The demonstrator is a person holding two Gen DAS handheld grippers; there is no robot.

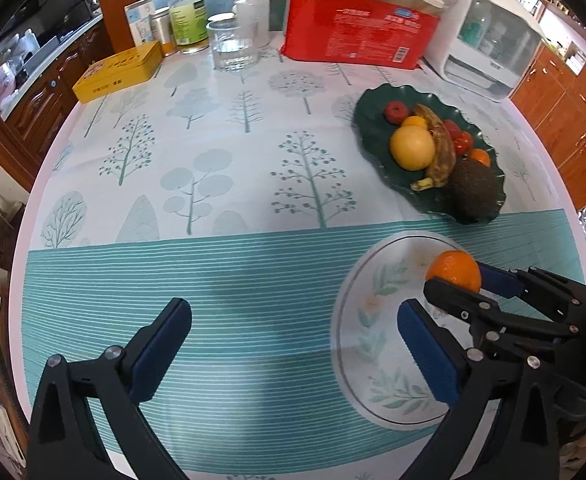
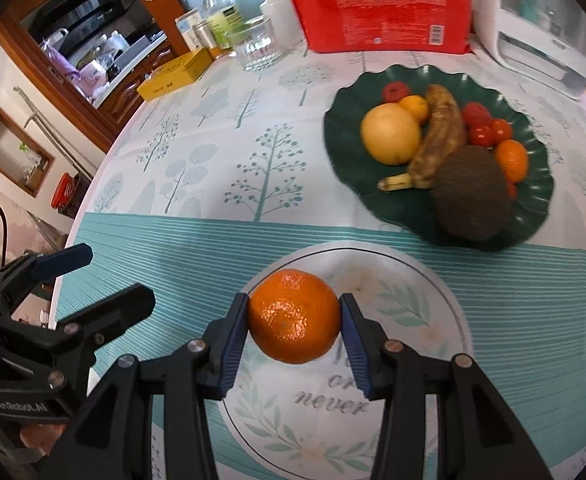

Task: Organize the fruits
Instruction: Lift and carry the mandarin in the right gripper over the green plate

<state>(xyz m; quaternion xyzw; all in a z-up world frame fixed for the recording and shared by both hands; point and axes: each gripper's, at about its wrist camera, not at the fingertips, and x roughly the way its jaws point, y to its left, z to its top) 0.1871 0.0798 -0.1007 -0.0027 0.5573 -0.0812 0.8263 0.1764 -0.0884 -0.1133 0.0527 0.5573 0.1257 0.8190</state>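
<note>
Tree-print tablecloth (image 1: 221, 184): green fruit dish (image 2: 533, 208), white plate (image 2: 433, 280), yellow tin (image 1: 117, 72)

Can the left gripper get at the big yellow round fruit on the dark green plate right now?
Probably yes: the left gripper is open and empty, and the yellow round fruit sits at the green plate's exposed near-left edge.

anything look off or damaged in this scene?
Only the banana on the green plate: its peel is heavily browned and overripe. Otherwise nothing is spilled or tipped. The right gripper holds an orange over the white plate; the left gripper is open.
</note>
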